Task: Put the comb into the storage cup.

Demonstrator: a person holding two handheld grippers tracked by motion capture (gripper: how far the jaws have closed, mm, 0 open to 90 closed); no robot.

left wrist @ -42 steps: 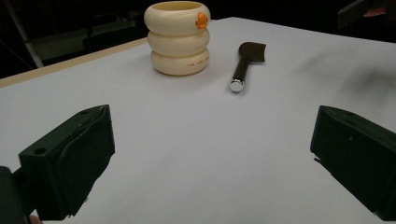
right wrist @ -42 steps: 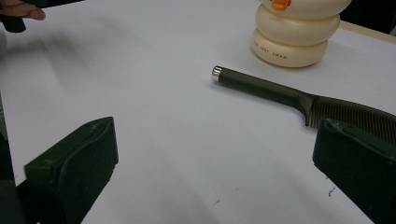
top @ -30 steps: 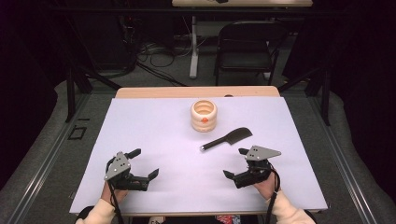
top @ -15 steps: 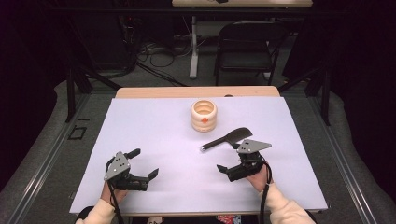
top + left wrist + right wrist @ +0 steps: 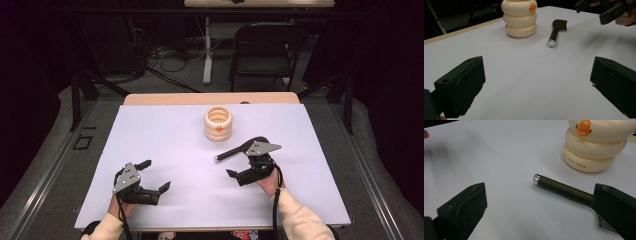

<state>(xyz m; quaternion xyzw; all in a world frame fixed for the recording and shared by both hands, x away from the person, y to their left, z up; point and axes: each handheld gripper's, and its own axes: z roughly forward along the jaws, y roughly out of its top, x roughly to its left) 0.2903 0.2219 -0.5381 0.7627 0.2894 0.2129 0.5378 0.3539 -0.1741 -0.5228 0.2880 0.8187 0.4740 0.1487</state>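
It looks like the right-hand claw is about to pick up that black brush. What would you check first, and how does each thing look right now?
1. Right gripper open wide enough for the handle: ok, its jaws stand well apart.
2. Brush within reach: ok, its handle lies just ahead of the jaws, one jaw covering the bristle end.
3. Brush lying flat and free on the table: ok, nothing rests on it.
4. Cream cup clear of the path: ok, it stands upright beyond the brush, apart from it.
5. Left gripper out of the way: ok, open and far to the side.
6. Jaws lined up squarely across the handle: cannot tell.
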